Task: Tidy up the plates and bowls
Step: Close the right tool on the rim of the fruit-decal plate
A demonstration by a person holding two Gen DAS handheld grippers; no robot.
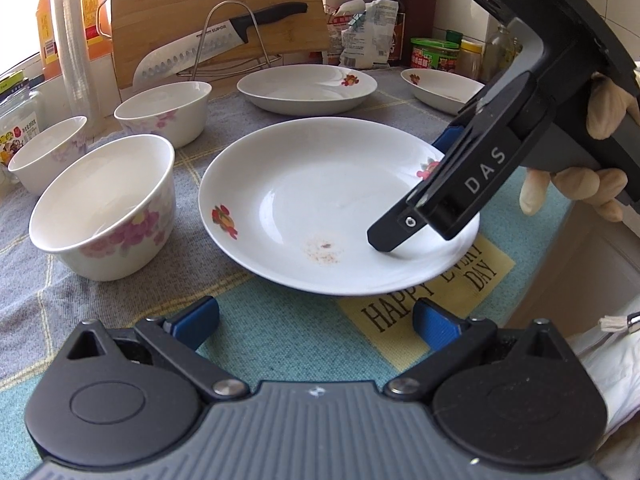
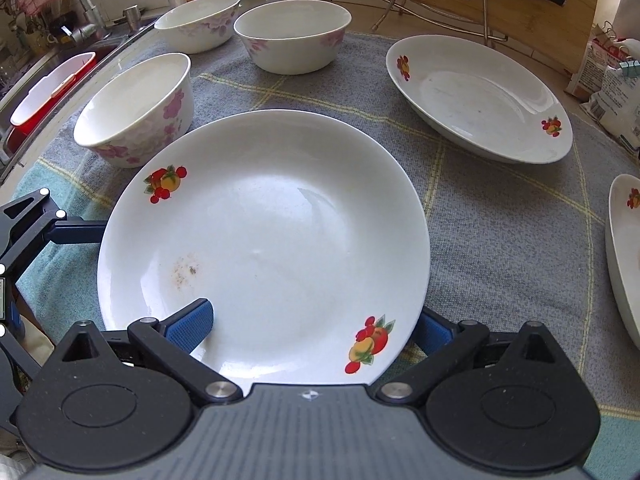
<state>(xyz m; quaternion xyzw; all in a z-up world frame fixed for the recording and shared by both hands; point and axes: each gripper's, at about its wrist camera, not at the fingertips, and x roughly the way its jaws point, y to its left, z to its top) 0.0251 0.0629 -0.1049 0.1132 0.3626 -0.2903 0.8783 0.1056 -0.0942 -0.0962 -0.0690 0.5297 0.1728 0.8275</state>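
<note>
The right gripper (image 2: pixel 316 328) straddles the near plate's (image 2: pixel 264 216) rim at lower centre, jaws wide and not yet pinched; I'd close squarely before lifting. The left gripper (image 1: pixel 316 320) waits open, empty.

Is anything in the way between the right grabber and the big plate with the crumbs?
No. The right gripper already straddles the near plate's rim: one finger over it, one beneath. Nothing visible sits between.

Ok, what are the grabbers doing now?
Right gripper open, straddling near plate rim. Left gripper open, empty, short of it. Bowl close beside plate.
</note>
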